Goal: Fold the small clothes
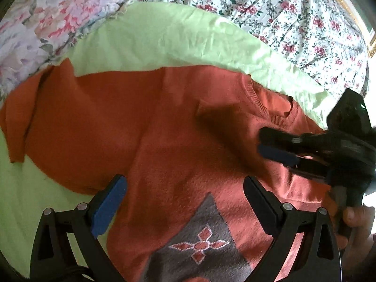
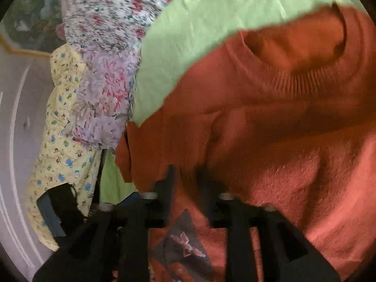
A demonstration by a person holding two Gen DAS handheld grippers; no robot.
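Over the orange sweater, left gripper gapes empty; right gripper, blurred, seemingly parted.

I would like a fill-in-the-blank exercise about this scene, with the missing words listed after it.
1. The orange sweater lies on a light ____ sheet.
2. The grey diamond patch on the sweater holds an orange ____ motif.
3. The left hand-held gripper has its jaws ____ above the sweater.
4. The bedding beyond the sheet has a ____ print.

Missing words: green; cross; open; floral
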